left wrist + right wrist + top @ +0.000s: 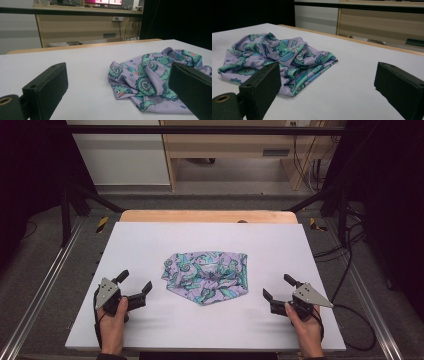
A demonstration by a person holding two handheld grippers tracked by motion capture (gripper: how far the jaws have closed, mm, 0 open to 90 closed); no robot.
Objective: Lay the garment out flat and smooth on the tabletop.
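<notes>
So there's a crumpled cloth (pixel 206 276) sitting roughly mid-desk (pixel 150 240), lilac with teal swirly print, bunched up and wrinkled rather than flat. The left hand-held gripper (pixel 135 286) rests on the desk near the left front, jaws spread wide with nothing between them, pointing toward the cloth but not touching it. Same deal on the other side: the right hand-held gripper (pixel 278 288) sits near the right front, jaws wide apart and empty, a little way off the cloth's right edge. Each is held by a hand (pixel 114 317) coming from the near edge.
</notes>
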